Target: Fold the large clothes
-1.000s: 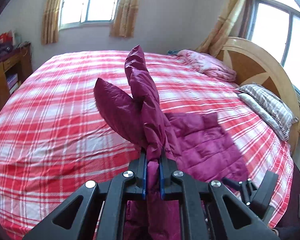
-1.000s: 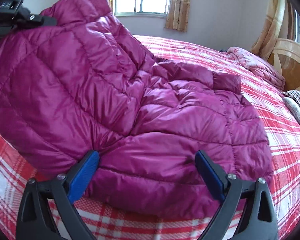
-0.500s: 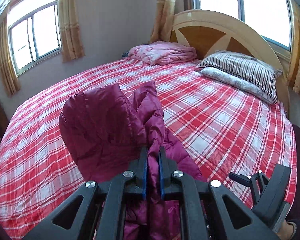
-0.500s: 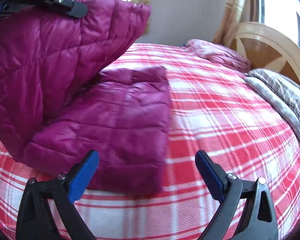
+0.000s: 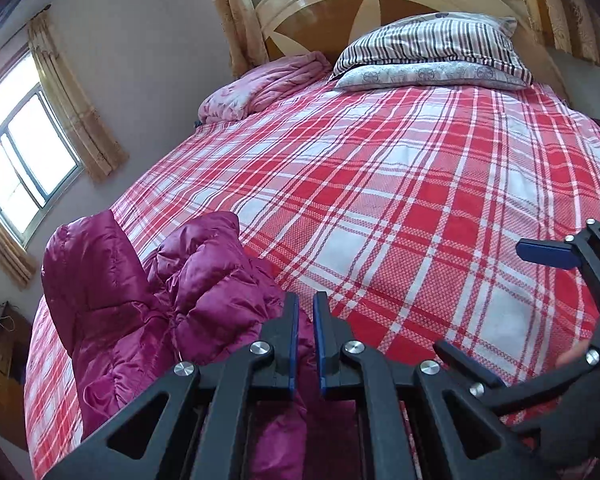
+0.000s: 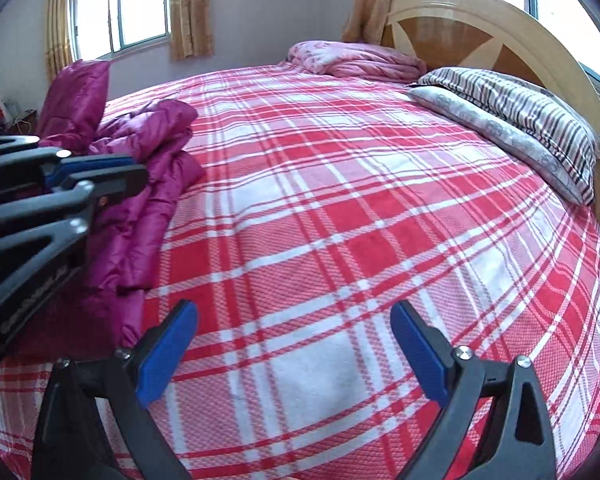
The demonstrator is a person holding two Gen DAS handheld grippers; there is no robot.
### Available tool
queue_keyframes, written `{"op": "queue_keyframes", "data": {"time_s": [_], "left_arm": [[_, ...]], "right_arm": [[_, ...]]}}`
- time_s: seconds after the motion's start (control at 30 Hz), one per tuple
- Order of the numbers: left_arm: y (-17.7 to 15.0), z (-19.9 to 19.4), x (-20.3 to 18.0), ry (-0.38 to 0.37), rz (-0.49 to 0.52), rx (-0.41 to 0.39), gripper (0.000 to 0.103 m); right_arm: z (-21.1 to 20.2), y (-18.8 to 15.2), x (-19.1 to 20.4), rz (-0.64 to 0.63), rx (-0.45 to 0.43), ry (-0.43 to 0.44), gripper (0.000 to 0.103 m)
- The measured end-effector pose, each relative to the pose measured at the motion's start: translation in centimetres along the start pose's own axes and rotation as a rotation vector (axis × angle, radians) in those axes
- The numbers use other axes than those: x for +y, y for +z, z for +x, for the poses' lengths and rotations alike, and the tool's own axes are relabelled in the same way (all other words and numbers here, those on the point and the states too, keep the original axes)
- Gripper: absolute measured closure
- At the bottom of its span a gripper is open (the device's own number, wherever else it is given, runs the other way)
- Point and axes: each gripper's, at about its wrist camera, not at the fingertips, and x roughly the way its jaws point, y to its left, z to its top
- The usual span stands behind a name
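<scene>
Left tongs: blue pads drawn nearly together; magenta fabric shows at their base, so they appear to pinch a fold of the magenta quilted jacket, though the nip itself is partly hidden. Right tongs: pads spread wide with nothing between them, hovering over bare bedspread. The jacket lies bunched at the near left edge of the bed, one part standing up above the heap, the rest crumpled beside the left tongs. Beyond, well apart from it, lie a striped pillow and a folded pink blanket against the headboard. Step in hand, as judged: carrying one side of the jacket across for a fold. The next move calls for laying the held part flat and bringing the free tongs to the garment to square its edges.
</scene>
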Motion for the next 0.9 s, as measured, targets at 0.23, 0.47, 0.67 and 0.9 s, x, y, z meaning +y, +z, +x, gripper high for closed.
{"op": "queue_keyframes", "data": {"time_s": [0.23, 0.47, 0.67, 0.9], "left_arm": [[1.3, -11.1, 3.5, 0.025, -0.122, -0.215, 0.095], [-4.0, -9.4, 15.6, 0.357, -0.418, -0.156, 0.013], [-7.2, -5.2, 21.1, 0.333, -0.587, -0.037, 0.013], [-5.9, -1.4, 18.3, 0.288, -0.487, -0.028, 0.013]], "right_arm": [[0.4, -0.4, -0.9, 0.025, -0.004, -0.005, 0.005], [-6.2, 1.8, 0.8, 0.095, -0.223, 0.250, 0.005], [-9.2, 5.9, 7.9, -0.063, -0.279, 0.515, 0.009], [-4.0, 4.3, 10.3, -0.129, -0.037, 0.508, 0.092]]}}
